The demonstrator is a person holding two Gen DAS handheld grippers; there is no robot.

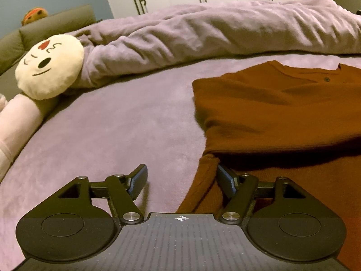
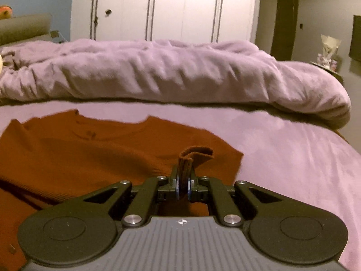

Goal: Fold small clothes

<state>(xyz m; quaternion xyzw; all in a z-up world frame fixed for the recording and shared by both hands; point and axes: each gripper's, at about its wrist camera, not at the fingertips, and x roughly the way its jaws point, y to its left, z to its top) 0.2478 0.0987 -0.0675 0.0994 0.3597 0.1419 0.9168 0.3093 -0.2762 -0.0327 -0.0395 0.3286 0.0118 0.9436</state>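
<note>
Lilac bedsheet (image 1: 117, 131) under rust-brown knit sweater (image 1: 282, 103): soft, light, floppy. My right gripper (image 2: 185, 183) pinches bunched edge; left gripper (image 1: 181, 180) spread, empty. I'd take hem corners.

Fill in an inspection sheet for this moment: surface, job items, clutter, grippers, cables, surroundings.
Surface: bed with a smooth lilac sheet; a bunched lilac duvet lies along its far side.
Job's things: rust-brown knitted sweater spread on the sheet, partly folded, one edge lifted.
Clutter: round cream plush face cushion and a pale pink plush roll at the left of the bed.
Grippers: left hand-held gripper open, a sweater edge between its jaws, pads not pressing; right hand-held gripper shut on a pinched fold of the sweater.
Cables: nothing seen.
Surroundings: white wardrobe doors behind the bed, olive headboard, dark doorway.
</note>
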